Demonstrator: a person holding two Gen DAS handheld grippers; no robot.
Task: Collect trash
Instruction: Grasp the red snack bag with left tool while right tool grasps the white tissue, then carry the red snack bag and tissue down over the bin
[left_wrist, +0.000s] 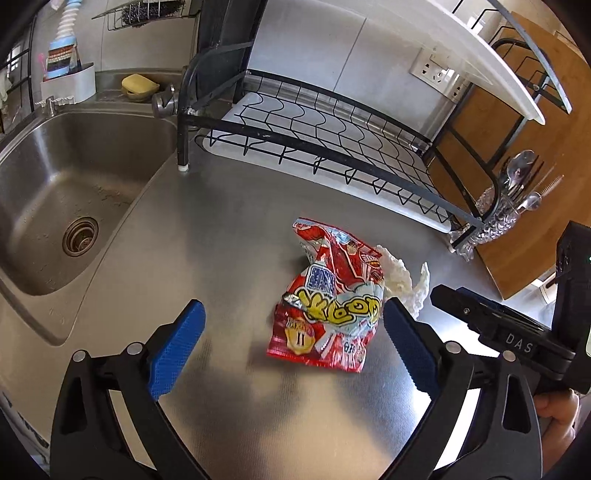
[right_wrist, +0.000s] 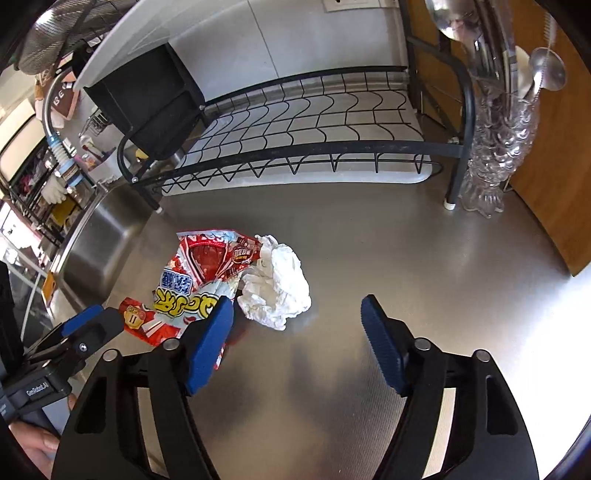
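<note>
On a steel desk (left_wrist: 229, 229) in front of the rack (left_wrist: 332, 122), right of the sink (left_wrist: 66, 192), a red wrapper (left_wrist: 328, 295) lies touching a crumpled tissue (right_wrist: 277, 284). The left gripper (left_wrist: 293, 343) and right gripper (right_wrist: 297, 343) hover with fingers spread, holding nothing. Both scraps look light and soft; the crinkly, likely slippery wrapper is best pinched at a raised fold, the tissue at its bunched middle.

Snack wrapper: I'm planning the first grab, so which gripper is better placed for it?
Left, probably. The left gripper is open with the snack wrapper lying between its fingers. The right gripper, also open, faces more toward the crumpled tissue.
</note>
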